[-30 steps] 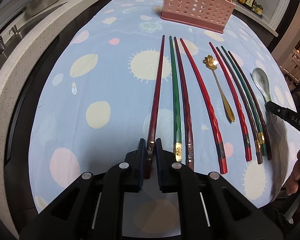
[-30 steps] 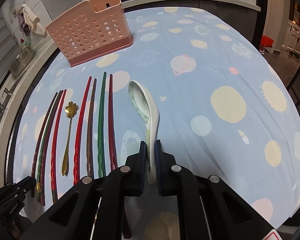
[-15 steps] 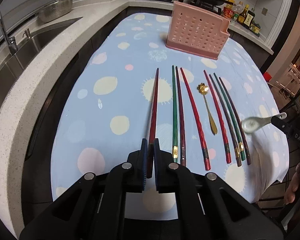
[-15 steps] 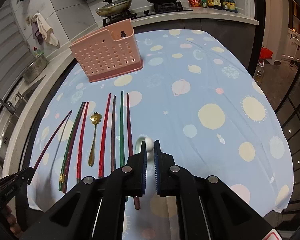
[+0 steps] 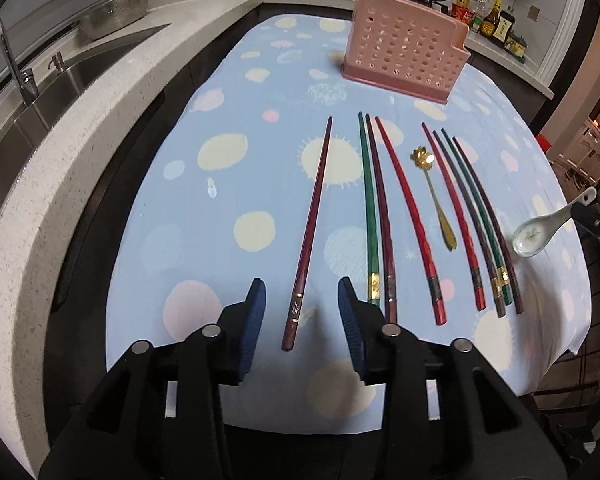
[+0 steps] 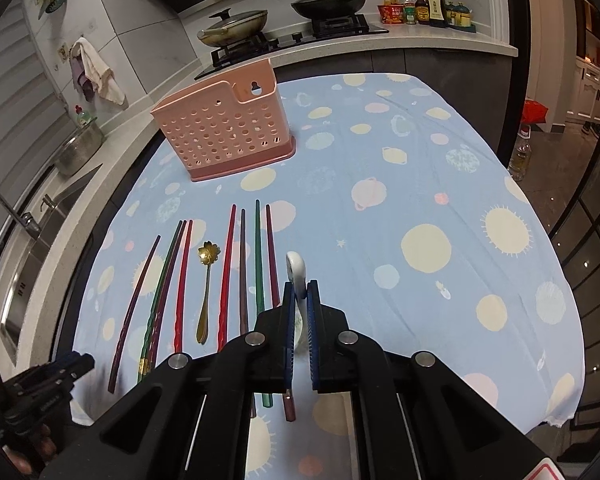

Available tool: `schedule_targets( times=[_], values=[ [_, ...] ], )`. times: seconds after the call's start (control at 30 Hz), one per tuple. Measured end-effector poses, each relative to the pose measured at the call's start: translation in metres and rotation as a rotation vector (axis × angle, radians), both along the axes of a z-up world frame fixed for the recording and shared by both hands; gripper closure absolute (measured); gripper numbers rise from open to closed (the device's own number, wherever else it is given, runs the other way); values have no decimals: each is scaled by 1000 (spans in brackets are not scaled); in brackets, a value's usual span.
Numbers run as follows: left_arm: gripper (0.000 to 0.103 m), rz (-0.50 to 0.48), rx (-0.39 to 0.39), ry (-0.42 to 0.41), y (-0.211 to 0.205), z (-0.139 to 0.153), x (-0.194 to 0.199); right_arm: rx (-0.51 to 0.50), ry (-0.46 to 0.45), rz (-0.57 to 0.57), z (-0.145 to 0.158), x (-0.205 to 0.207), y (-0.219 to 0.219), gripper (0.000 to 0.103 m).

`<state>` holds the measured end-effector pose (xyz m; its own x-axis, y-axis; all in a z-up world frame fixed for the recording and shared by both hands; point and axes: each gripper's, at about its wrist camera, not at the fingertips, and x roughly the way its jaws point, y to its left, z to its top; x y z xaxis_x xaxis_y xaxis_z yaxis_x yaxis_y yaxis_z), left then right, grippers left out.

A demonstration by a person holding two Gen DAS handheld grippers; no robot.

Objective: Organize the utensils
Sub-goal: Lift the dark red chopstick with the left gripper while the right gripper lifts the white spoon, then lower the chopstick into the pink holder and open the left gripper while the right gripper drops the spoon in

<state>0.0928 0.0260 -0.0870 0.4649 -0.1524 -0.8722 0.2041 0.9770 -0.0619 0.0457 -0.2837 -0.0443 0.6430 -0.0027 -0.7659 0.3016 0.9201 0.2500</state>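
My left gripper (image 5: 302, 300) is open above the table, with a dark red chopstick (image 5: 310, 228) lying on the cloth between its fingers. Several more red, green and brown chopsticks (image 5: 384, 216) and a gold flower spoon (image 5: 434, 196) lie in a row to its right. My right gripper (image 6: 300, 292) is shut on a white ceramic spoon (image 6: 296, 270) and holds it in the air; the spoon also shows in the left wrist view (image 5: 544, 228). The pink perforated utensil holder (image 6: 224, 128) stands upright at the far side of the table.
The table has a blue spotted cloth (image 6: 420, 208). A sink (image 5: 60, 80) and counter run along the left. A stove with pans (image 6: 284, 20) and sauce bottles (image 6: 424, 4) stand behind the holder.
My left gripper opened and the dark red chopstick now lies on the cloth. My right gripper rose higher with the white spoon. Both views pulled back from the table.
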Motion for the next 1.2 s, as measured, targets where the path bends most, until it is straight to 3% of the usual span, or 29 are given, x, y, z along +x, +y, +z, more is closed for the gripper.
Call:
schedule_targets(
  times=[0.2,0.37,0.47,0.6,0.77,0.93,1.2],
  values=[
    [66,43,-13,80,13,-34,8,1,1,2,1,0,2,97],
    [68,25,-3,63,11,-37,4,2,2,1,1,1,3,97],
    [90,17,-19,66,13,-37,3,-2,1,5,3,1,4,97],
    [94,20,-51,73,17,-30,0,-6,-8,8,8,1,6,97],
    [95,21,-74,8,20,4,-6,-10,-32,9,19,0,8,97],
    [96,23,-116,-92,24,57,-3,-6,-67,16,32,2,9,97],
    [96,28,-173,-248,23,125,25,48,-132,30,56,21,1,97]
  ],
)
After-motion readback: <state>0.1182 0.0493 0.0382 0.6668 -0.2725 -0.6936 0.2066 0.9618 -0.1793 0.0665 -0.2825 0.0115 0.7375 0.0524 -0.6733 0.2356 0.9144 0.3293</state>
